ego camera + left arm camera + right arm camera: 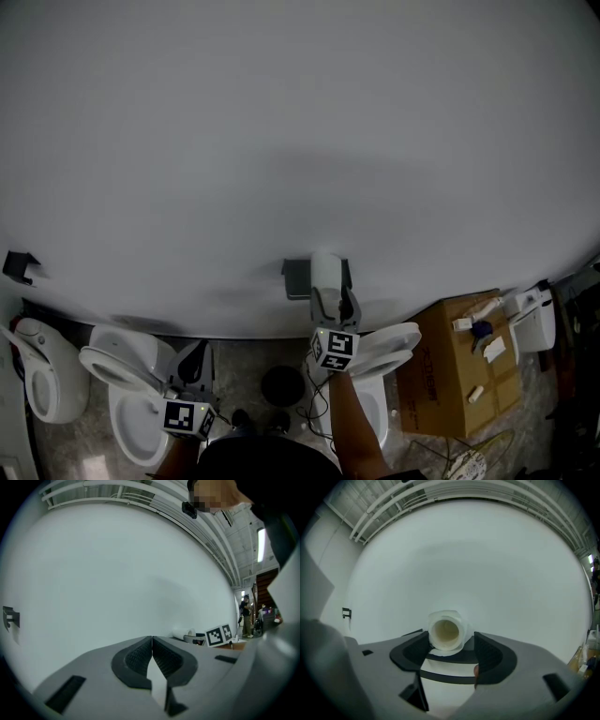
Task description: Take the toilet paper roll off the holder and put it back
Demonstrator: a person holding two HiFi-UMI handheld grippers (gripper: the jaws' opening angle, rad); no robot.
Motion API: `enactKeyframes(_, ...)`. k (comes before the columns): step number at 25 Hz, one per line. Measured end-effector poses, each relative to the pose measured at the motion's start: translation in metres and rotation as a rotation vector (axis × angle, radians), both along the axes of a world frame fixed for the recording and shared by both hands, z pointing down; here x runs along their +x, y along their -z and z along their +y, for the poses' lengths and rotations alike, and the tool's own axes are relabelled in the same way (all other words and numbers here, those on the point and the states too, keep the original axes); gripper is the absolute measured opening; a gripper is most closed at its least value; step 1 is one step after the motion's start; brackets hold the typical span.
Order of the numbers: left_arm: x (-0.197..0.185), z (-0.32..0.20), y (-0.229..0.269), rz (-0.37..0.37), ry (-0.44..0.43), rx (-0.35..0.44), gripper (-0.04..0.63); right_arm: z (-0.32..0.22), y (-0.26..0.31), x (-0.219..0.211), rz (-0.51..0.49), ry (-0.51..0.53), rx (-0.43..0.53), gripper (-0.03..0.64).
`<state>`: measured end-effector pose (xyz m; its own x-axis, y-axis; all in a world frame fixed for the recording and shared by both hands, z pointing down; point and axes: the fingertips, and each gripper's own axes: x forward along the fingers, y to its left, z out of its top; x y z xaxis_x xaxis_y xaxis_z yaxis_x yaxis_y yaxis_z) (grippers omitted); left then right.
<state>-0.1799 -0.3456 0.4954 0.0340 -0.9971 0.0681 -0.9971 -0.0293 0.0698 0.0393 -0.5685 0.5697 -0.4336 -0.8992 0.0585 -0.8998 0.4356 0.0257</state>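
- The toilet paper roll (446,632) is sitting at the tips of the right gripper (451,641), with its cardboard core facing straight into that gripper's view. Its long axis is therefore running along the gripper's own line of reach, not across it.
- The right gripper's jaws are standing wide, one on each side of the roll. A gap is showing on the right side, so they are bracketing the roll rather than pinching it.
- In the head view the roll (326,270) is resting against the dark holder (296,278) on the white wall (300,141), with the right gripper (336,302) just below it. Whether the roll is threaded on the holder cannot be told.
- The left gripper (152,641) is showing its jaws pressed together with nothing between them. In the head view this gripper (195,358) is hanging low and well apart from the roll, so the right one is clearly the nearer.
- Judging the next move: the jaws are needing to narrow on the roll's sides, then draw back along its axis, away from the wall.
- Room is looking open above and to the left. A toilet (389,345) is crowding the space just below the right gripper, and a cardboard box (450,361) is standing further right.
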Motion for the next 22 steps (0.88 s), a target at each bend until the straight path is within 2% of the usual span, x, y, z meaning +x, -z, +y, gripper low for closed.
enactKeyframes(8,-0.0005,0.0018,-0.0011,-0.003,-0.002,0.0,0.003,0.0055,0.0015,-0.007,0.005,0.011,0.017,0.227)
enactKeyframes(22,-0.0034,0.0044,0.002,-0.01,0.003,0.015,0.003,0.0069,0.0042,-0.0069,0.0,0.013,0.018,0.213)
